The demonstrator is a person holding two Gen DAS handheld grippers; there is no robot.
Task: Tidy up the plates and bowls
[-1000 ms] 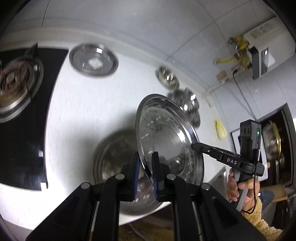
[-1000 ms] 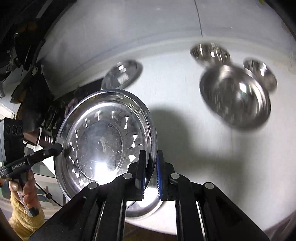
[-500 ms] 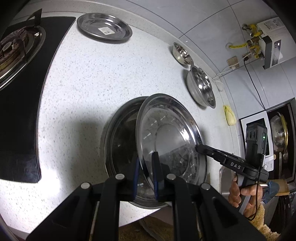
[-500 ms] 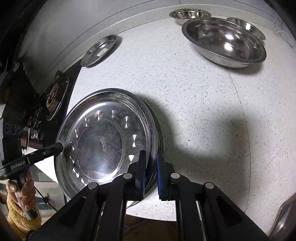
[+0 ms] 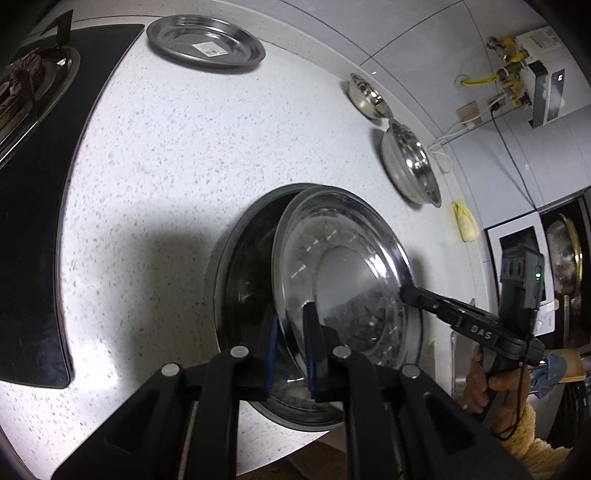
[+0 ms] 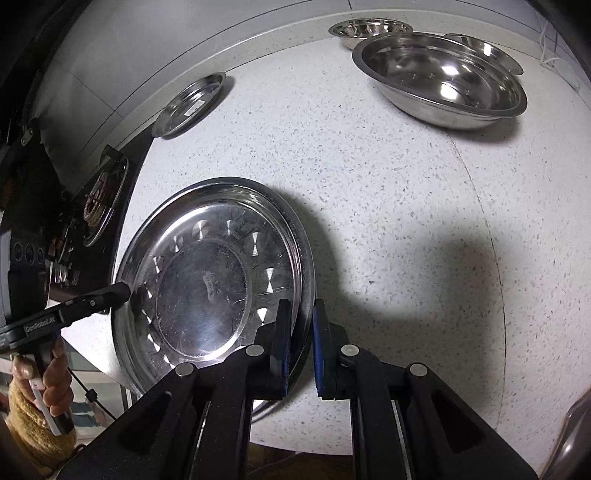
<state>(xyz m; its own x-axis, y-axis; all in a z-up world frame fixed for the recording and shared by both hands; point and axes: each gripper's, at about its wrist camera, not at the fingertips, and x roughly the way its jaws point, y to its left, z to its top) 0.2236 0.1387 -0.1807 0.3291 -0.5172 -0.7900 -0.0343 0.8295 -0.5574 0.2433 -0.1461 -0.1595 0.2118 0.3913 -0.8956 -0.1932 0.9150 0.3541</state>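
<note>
A large steel plate (image 5: pixel 343 273) (image 6: pixel 207 280) is held by its rim from both sides, low over a second large plate (image 5: pixel 243 295) lying on the white speckled counter. My left gripper (image 5: pixel 290 350) straddles the near rim in the left wrist view; its jaws show a small gap beside the rim. My right gripper (image 6: pixel 300 343) straddles the opposite rim, its jaws also slightly apart around it. Each gripper shows in the other's view: the right (image 5: pixel 406 293), the left (image 6: pixel 123 291). The held plate tilts only slightly.
A small steel plate (image 5: pixel 205 44) (image 6: pixel 190 103) lies at the back by the wall. A large steel bowl (image 6: pixel 439 77) (image 5: pixel 410 162) and two smaller bowls (image 6: pixel 369 29) (image 6: pixel 487 50) stand at the back right. A black hob (image 5: pixel 29 184) is at the left; the counter's front edge is close.
The held plate has come down from a steep tilt to lie almost flat over the lower plate. Both grippers' jaws have eased apart a little around the rim.
</note>
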